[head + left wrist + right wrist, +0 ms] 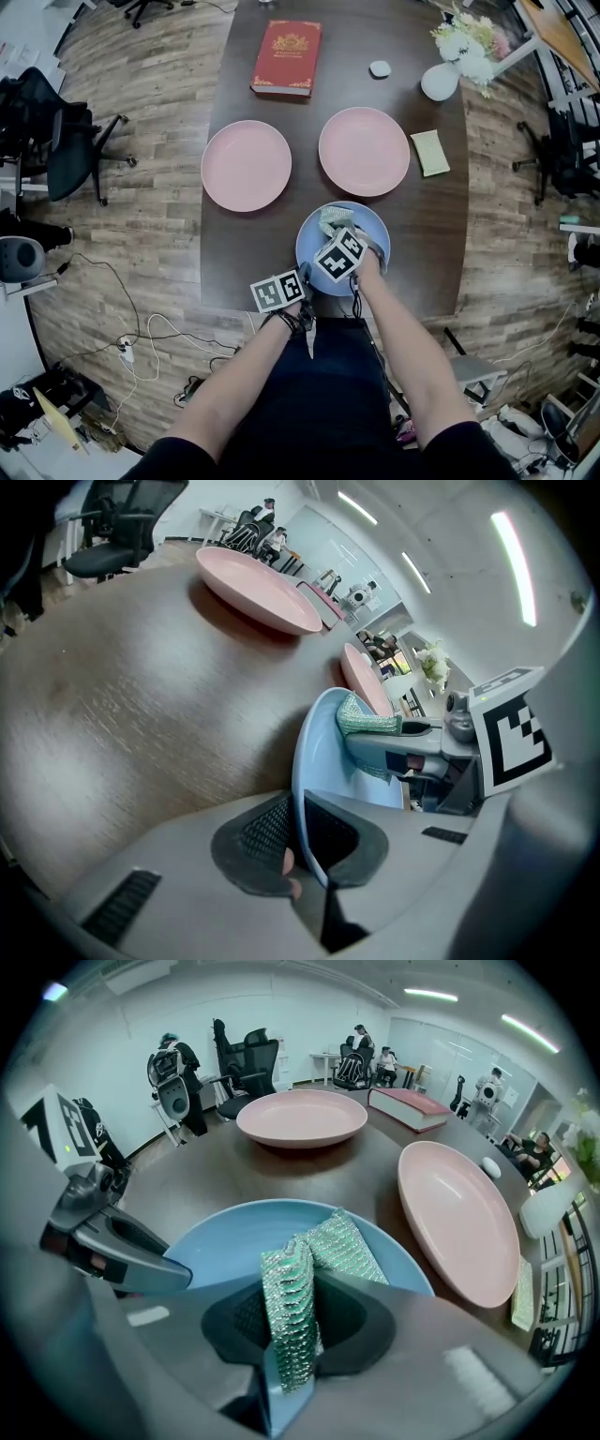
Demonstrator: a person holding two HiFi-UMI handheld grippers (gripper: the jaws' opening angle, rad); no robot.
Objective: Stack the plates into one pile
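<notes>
Gripping now: our left gripper (298,836) is clamped on the near-left rim of the blue plate (377,231), and the rim runs edge-on between its pads.
Right tongs: our right gripper (300,1327) pinches a green scouring pad (330,1241). The pad is folded upright in the jaws and its free end lies in the blue plate.
Blue plate: it sits at our edge of the table (281,239) and is the closest of the three.
Pink plates: the left pink plate (247,165) and the right pink plate (364,151) lie side by side beyond it, apart from each other.
Key relation: both pink plates lie away from us. The right one is near the blue plate's far rim, the left one further off to the left.
Axis: the plates are round, so only the rim hold matters.
Look: all three are shallow, matte and plain, and the pink pair are empty.
Our judgement: the pad should come off before the blue plate joins a pile.
</notes>
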